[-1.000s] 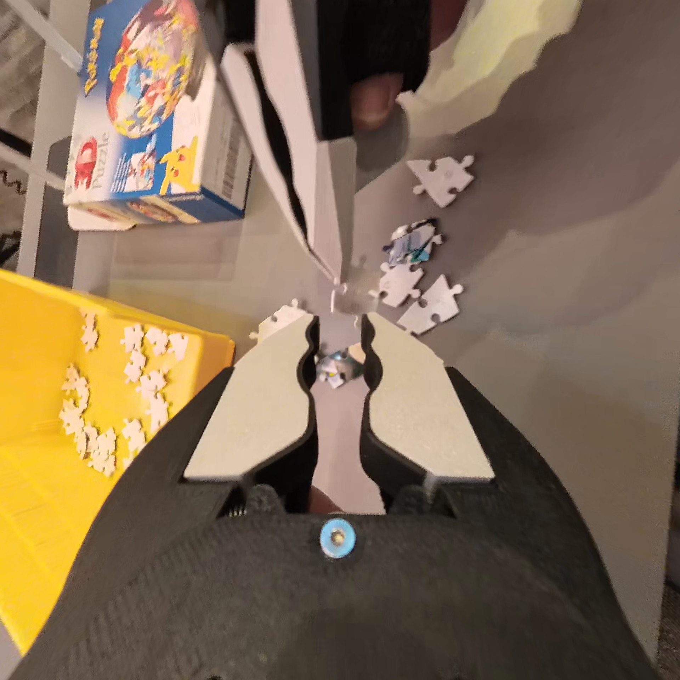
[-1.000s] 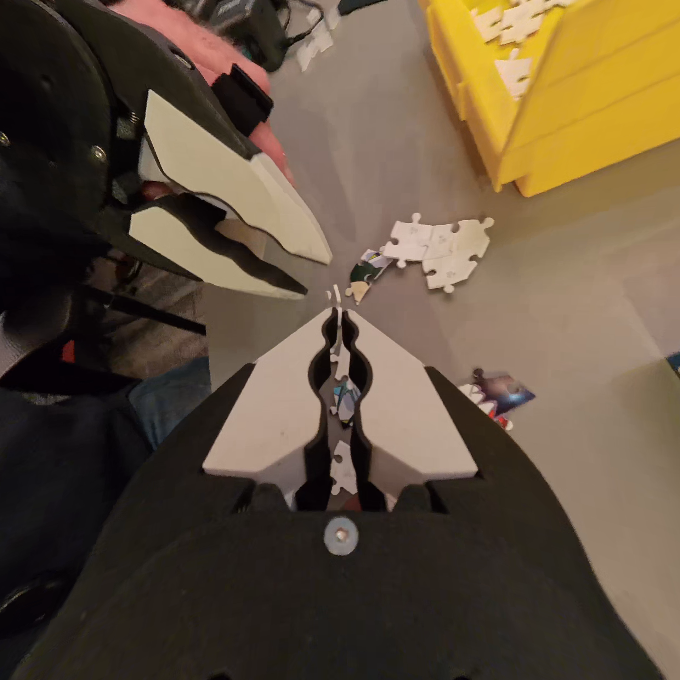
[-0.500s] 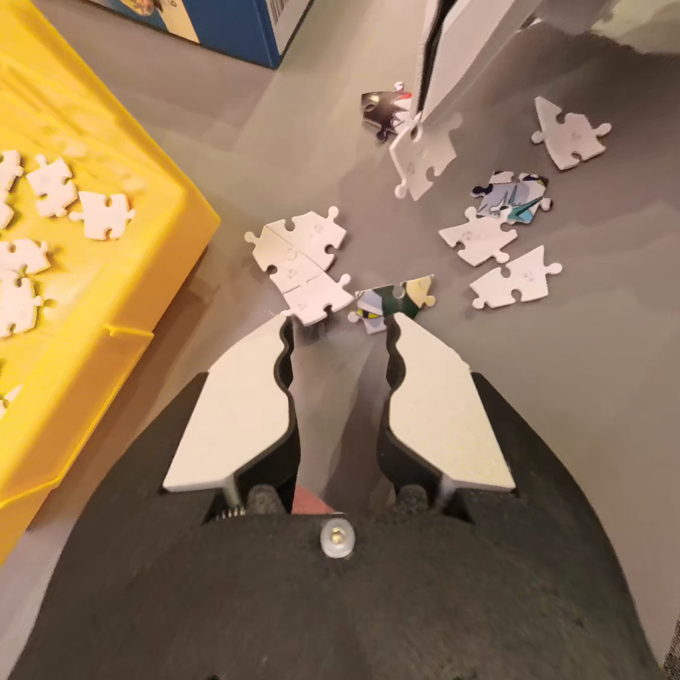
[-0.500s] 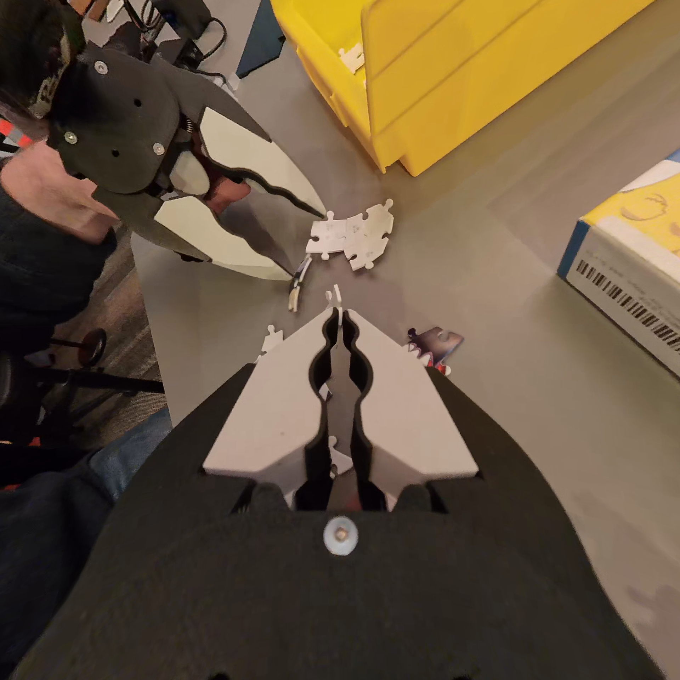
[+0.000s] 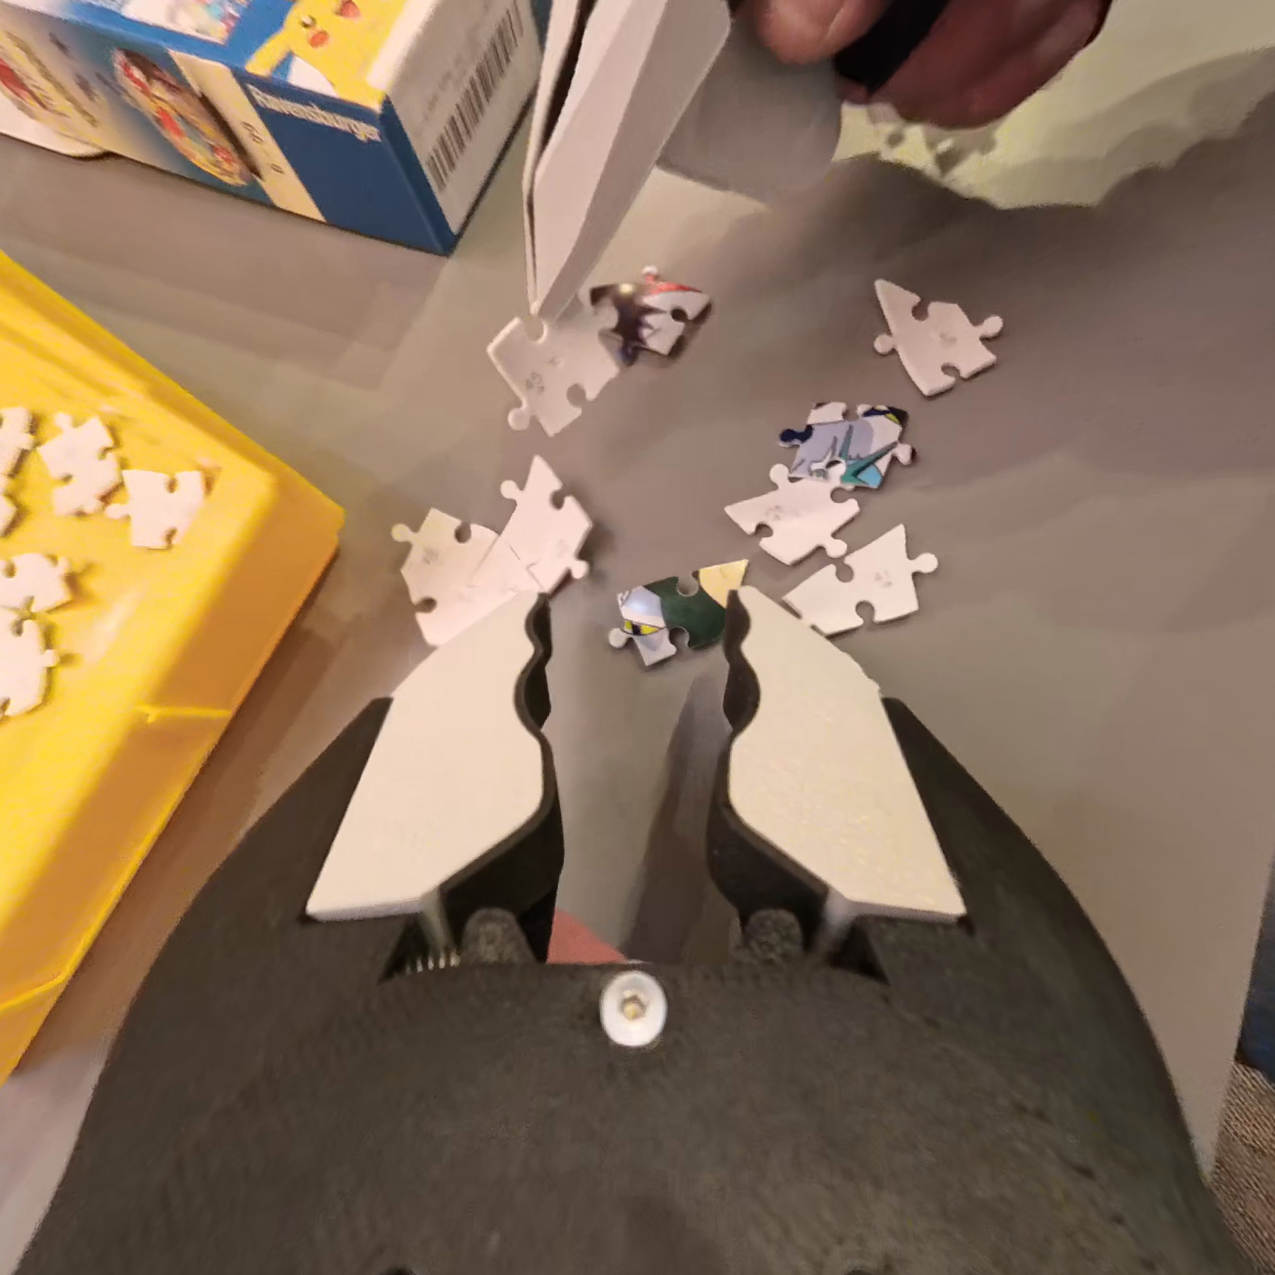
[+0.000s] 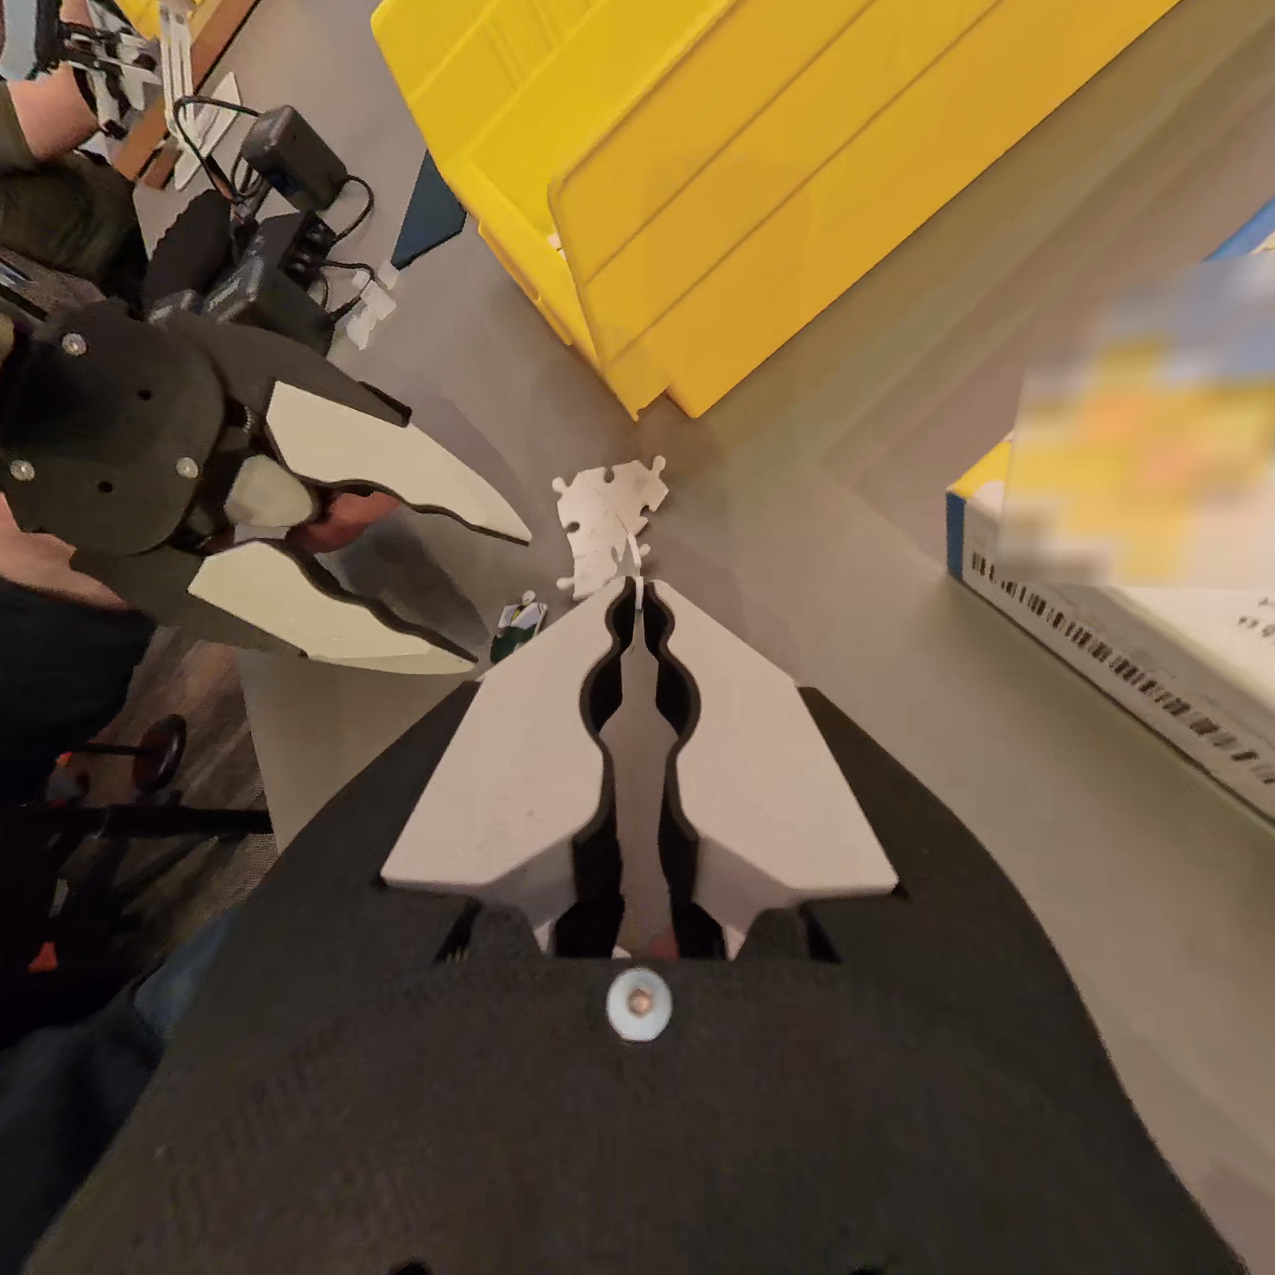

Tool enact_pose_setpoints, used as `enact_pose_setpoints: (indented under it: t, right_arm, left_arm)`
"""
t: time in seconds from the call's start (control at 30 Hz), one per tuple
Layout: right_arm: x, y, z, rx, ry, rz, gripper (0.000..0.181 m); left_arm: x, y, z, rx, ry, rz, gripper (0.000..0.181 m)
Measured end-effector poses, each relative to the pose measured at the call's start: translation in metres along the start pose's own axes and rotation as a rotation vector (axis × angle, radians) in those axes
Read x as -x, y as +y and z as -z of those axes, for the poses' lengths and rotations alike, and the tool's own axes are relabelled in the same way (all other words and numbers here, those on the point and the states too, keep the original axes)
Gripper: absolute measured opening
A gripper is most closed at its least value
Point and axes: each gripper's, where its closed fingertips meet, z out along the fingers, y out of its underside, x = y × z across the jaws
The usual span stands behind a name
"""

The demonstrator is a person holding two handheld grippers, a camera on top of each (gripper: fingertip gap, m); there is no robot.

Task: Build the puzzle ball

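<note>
My left gripper [image 5: 638, 606] is open and empty, low over the grey table. A green and white printed puzzle piece [image 5: 673, 617] lies just past its tips. A joined cluster of white pieces [image 5: 490, 559] lies by its left finger. My right gripper [image 6: 640, 586] is shut on a white puzzle piece [image 6: 636, 562], seen edge-on. In the left wrist view that piece [image 5: 552, 372] hangs from the right gripper [image 5: 545, 310] near a dark printed piece [image 5: 648, 317]. The right wrist view shows the left gripper [image 6: 502, 599], the cluster [image 6: 607, 524] and the green piece [image 6: 521, 621].
A yellow bin [image 5: 172, 690] with several white pieces stands at the left. It also shows in the right wrist view [image 6: 759, 207]. The puzzle box [image 5: 310, 124] is at the back. Loose pieces [image 5: 793, 517] lie at the right. The table edge [image 5: 1235, 897] is near. Spacing between my two grippers at the tips: around 8 centimetres.
The right gripper carried its white piece away from my left gripper's tips, toward the box. My left gripper opened wider and now points down at the loose pieces.
</note>
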Motion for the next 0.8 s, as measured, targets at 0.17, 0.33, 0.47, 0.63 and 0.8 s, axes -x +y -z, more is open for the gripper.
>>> enact_pose_setpoints:
  t: [0.17, 0.33, 0.47, 0.63, 0.8]
  right_arm:
    - [-0.003, -0.012, -0.015, 0.020, -0.010, -0.001, 0.001]
    - [-0.008, -0.018, -0.026, 0.080, -0.013, 0.029, 0.000]
    - [-0.009, -0.016, -0.034, 0.153, -0.029, 0.071, 0.000]
    - [-0.008, -0.012, -0.040, 0.253, -0.054, 0.100, 0.001]
    - [-0.010, -0.005, -0.040, 0.290, -0.059, 0.071, 0.000]
  left_arm:
    - [0.005, 0.005, -0.006, 0.027, -0.042, -0.021, 0.050]
    - [0.009, -0.004, -0.005, -0.005, -0.060, -0.029, 0.049]
    - [0.007, -0.011, -0.010, 0.001, -0.043, -0.052, 0.049]
    - [0.004, -0.011, -0.022, 0.047, -0.021, -0.084, 0.051]
    - [0.003, -0.007, -0.026, 0.082, 0.016, -0.071, 0.053]
